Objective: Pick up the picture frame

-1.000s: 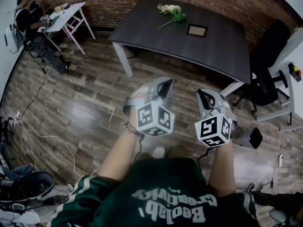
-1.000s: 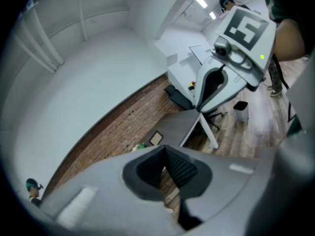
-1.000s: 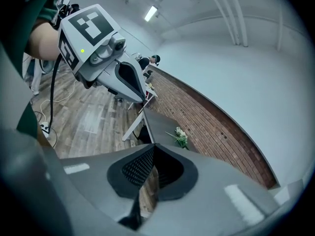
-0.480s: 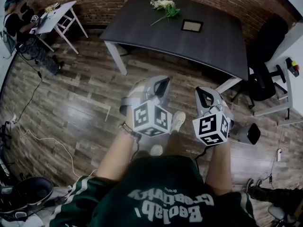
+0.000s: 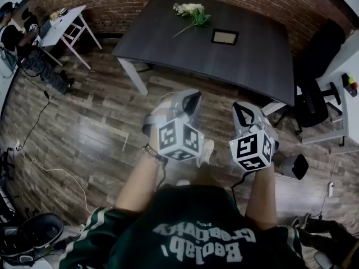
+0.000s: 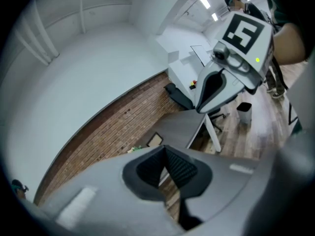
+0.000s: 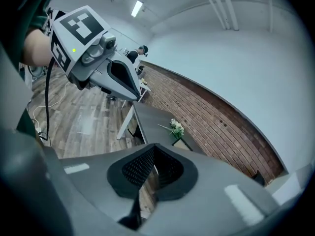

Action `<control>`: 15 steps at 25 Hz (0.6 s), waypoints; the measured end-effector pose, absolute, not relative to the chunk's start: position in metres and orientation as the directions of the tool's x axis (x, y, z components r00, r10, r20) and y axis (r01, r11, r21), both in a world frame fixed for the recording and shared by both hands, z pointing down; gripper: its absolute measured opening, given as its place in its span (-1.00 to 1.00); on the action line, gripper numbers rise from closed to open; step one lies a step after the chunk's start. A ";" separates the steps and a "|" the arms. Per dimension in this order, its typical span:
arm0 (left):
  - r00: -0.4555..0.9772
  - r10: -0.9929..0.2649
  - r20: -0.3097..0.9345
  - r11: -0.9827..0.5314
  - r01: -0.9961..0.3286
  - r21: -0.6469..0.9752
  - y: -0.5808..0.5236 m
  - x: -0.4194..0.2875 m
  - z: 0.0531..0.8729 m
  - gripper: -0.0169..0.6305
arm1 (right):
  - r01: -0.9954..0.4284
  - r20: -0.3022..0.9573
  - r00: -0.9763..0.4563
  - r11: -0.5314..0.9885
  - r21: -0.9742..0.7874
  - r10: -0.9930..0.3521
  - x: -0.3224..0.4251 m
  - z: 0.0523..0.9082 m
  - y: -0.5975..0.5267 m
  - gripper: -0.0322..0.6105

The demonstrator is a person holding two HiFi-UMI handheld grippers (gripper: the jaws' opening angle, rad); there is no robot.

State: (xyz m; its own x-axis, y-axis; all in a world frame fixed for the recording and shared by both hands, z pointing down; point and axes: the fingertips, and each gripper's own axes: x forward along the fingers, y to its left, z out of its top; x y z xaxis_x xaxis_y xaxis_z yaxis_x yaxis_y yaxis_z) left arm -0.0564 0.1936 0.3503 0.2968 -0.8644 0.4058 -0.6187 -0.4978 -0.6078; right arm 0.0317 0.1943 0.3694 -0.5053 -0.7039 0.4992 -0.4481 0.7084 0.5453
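Person at far left [image 5: 10,33]: sits at the room's edge beside a small white table [image 5: 63,22]; partly cut off by the picture's border
Floor [image 5: 90,122]: dark wooden planks; a pale cable trails across it at the left
Left gripper [image 5: 190,100]: held in front of the wearer's chest, above the floor and short of the dark table; its jaws are pressed together with nothing between them; marker cube toward the wearer
Flowers [image 5: 192,13]: white blooms on green stems, lying flat on the dark table near its far edge
Picture frame [image 5: 224,36]: lies flat on the dark table, just right of the flowers and apart from them; well apart from both grippers; untouched
Dark table [image 5: 252,60]: rectangular, white-legged, standing before a brick wall [image 5: 140,1]
Right gripper [image 5: 243,111]: level with the left one, above the floor; jaws likewise closed on nothing
Waste bin [image 5: 296,165]: black, on the floor right of the right gripper
Office chair [image 5: 317,77]: black, at the table's right end
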 end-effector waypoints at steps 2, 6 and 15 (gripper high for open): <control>0.295 -0.864 0.408 -0.498 -0.620 -0.606 0.172 -0.054 0.349 -0.94 | -0.449 0.497 -0.506 0.707 0.546 -0.705 0.036 0.367 0.173 -0.88; 0.289 -0.863 0.415 -0.500 -0.614 -0.611 0.129 -0.047 0.351 -0.94 | -0.450 0.494 -0.511 0.708 0.544 -0.704 0.045 0.368 0.129 -0.88; 0.282 -0.852 0.440 -0.514 -0.608 -0.605 0.025 -0.031 0.351 -0.94 | -0.448 0.491 -0.525 0.716 0.535 -0.695 0.060 0.364 0.024 -0.88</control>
State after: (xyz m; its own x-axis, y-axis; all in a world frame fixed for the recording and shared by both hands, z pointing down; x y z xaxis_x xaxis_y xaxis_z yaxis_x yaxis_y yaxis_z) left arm -0.0312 0.0246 0.3514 0.2818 -0.8525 0.4403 -0.6084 -0.5136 -0.6050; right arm 0.0604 0.0239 0.3643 -0.5246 -0.6954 0.4912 -0.4485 0.7161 0.5349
